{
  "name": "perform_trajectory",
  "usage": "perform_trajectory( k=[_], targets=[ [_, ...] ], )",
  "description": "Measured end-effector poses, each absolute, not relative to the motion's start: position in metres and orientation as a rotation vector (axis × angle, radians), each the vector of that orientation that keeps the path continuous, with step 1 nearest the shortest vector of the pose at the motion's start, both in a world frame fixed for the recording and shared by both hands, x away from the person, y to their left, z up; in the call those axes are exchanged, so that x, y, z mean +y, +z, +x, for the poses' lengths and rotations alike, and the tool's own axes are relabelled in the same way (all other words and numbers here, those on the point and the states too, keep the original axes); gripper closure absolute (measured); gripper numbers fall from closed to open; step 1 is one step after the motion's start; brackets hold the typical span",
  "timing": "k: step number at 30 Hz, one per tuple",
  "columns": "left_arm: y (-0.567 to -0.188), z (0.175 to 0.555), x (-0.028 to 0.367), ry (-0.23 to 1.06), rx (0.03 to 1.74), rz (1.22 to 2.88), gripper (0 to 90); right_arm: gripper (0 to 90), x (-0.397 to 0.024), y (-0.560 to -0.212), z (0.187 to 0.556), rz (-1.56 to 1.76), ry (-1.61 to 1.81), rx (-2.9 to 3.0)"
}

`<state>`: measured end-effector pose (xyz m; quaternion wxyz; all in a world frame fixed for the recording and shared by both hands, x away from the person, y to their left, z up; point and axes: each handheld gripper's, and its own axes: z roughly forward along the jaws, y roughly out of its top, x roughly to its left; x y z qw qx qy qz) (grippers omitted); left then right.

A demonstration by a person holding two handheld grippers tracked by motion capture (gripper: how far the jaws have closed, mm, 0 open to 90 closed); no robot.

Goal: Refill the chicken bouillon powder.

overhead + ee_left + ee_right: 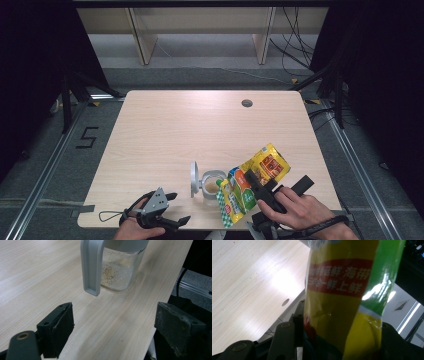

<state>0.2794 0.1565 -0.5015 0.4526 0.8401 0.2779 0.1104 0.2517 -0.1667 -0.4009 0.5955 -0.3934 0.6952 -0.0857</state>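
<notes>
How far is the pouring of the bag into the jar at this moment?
Done: the jar stands open, lid flipped aside, with a little granular powder at its bottom. In hand: the right gripper grips the yellow-green bag tilted over the jar. The left gripper rests open nearby. Left: most filling, closing the lid.

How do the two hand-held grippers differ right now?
The right hand-held gripper is clamped on a yellow and green bag, tilted over a clear jar; the left hand-held gripper holds nothing, its jaws spread wide. The right one is raised above the table; the left sits low near the front edge. Both have black jaws.
</notes>
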Motion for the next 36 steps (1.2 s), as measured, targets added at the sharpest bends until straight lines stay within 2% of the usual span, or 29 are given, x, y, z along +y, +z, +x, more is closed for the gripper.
perform_trajectory(
  k=[36],
  targets=[
    [-0.501, 0.2786, 0.1563, 0.252, 0.691, 2.069, 15.2, 57.7, -0.1677, -0.3957, 0.2499, -0.947, -0.25, 1.593]
  ],
)
